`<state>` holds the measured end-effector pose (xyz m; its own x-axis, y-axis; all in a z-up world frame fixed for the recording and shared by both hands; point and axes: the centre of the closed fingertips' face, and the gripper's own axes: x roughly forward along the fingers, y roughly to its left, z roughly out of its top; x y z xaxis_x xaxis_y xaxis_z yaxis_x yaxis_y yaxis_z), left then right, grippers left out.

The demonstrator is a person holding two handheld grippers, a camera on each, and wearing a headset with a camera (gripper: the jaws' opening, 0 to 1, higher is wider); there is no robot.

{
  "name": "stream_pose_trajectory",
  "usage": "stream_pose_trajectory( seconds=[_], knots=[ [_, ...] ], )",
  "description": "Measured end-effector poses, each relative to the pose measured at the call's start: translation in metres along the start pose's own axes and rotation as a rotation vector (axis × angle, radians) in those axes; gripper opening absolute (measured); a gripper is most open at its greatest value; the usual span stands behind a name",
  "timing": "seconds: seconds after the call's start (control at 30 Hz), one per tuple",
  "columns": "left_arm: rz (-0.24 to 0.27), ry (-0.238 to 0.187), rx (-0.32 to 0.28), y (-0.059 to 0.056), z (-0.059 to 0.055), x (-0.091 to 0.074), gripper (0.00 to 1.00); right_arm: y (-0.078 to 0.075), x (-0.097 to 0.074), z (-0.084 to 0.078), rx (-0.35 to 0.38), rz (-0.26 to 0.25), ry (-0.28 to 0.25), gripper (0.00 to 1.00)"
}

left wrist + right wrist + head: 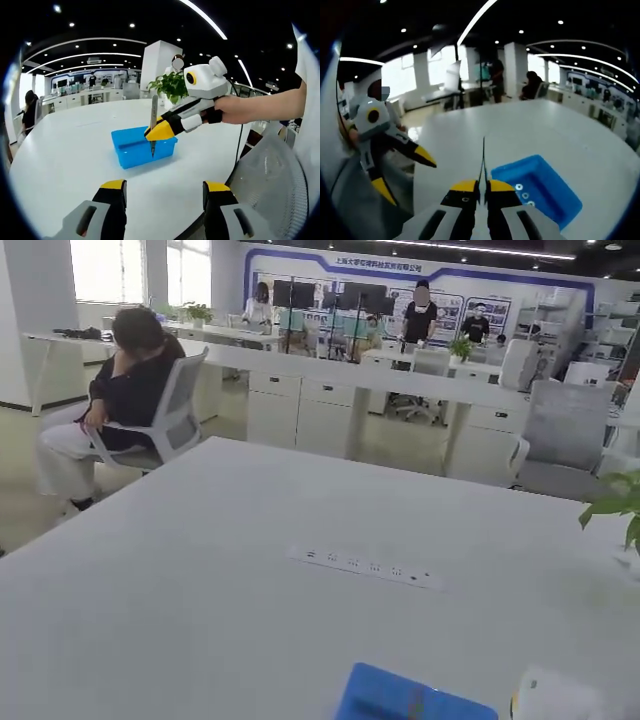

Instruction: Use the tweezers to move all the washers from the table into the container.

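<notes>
The blue container (415, 700) sits at the near edge of the white table (200, 570). In the right gripper view the blue container (540, 192) holds small metal washers (524, 195). My right gripper (482, 187) is shut on the tweezers (483, 160), whose thin tips point ahead just left of the container. From the left gripper view, the right gripper (157, 132) holds the tweezers (153, 122) upright, tip down over the container (142, 146). My left gripper (165, 192) is open with nothing between its jaws, short of the table edge. The left gripper (395, 160) hangs open off the table.
A white power strip (365, 567) lies flat mid-table. A potted plant (172, 85) stands beyond the container, its leaves (615, 505) at the table's right edge. A person sits in a chair (165, 415) past the far left corner. A mesh chair back (272, 185) is close by.
</notes>
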<state>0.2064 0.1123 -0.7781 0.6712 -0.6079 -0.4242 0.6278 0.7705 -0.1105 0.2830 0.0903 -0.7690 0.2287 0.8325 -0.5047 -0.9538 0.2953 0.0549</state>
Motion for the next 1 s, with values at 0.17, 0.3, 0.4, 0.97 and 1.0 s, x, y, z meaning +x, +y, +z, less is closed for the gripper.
stream_pose_trajectory(
  seconds=[0.17, 0.3, 0.4, 0.97, 1.0],
  knots=[
    [-0.048, -0.016, -0.006, -0.009, 0.004, 0.001, 0.48, 0.025, -0.008, -0.016, -0.016, 0.056, 0.031, 0.04],
    [-0.146, -0.017, -0.059, -0.024, 0.006, -0.001, 0.32, 0.04, -0.016, -0.026, -0.007, 0.11, 0.044, 0.04],
    [-0.197, -0.017, -0.034, -0.032, 0.009, -0.002, 0.23, 0.054, -0.026, -0.035, -0.04, 0.172, 0.072, 0.04],
    [-0.491, -0.043, 0.004, -0.074, 0.053, -0.01, 0.19, 0.101, -0.048, -0.059, -0.297, 0.375, 0.232, 0.04],
    [-0.5, -0.048, 0.008, -0.075, 0.056, -0.009, 0.18, 0.101, -0.049, -0.059, -0.305, 0.377, 0.236, 0.04]
  ],
)
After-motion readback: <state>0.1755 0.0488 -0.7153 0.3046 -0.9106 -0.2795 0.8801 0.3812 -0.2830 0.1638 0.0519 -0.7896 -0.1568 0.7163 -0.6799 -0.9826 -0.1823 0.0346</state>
